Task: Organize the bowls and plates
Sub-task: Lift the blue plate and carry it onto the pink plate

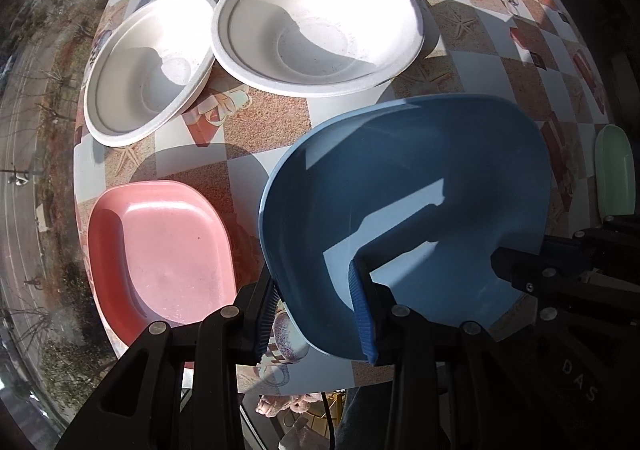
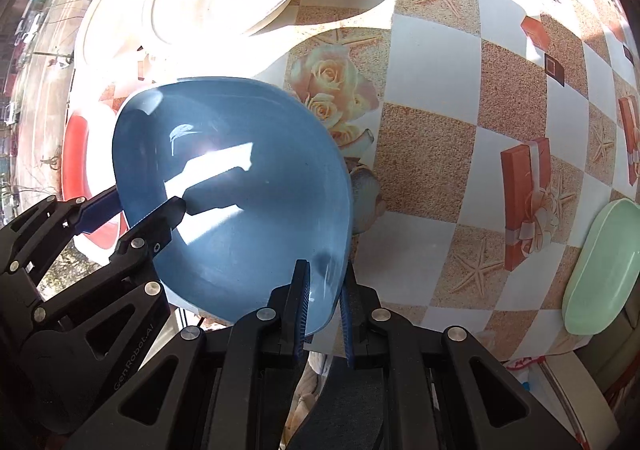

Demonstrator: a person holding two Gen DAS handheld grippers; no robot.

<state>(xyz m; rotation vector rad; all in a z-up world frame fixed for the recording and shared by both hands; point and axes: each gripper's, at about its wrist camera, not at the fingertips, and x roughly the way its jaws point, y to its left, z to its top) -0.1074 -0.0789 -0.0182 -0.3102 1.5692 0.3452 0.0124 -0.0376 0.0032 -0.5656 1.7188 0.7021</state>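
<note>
A blue plate is held tilted above the table's near edge. My left gripper straddles its left rim, jaws apart with one finger inside and one outside; whether it presses the rim I cannot tell. My right gripper is shut on the blue plate's near rim. The right gripper also shows at the right edge of the left wrist view. A pink plate lies on the table at the near left. Three white bowls sit further back.
A pale green plate lies at the table's right edge, also seen in the left wrist view. The table has a checked, patterned cloth. Beyond its left edge a window looks down on a street.
</note>
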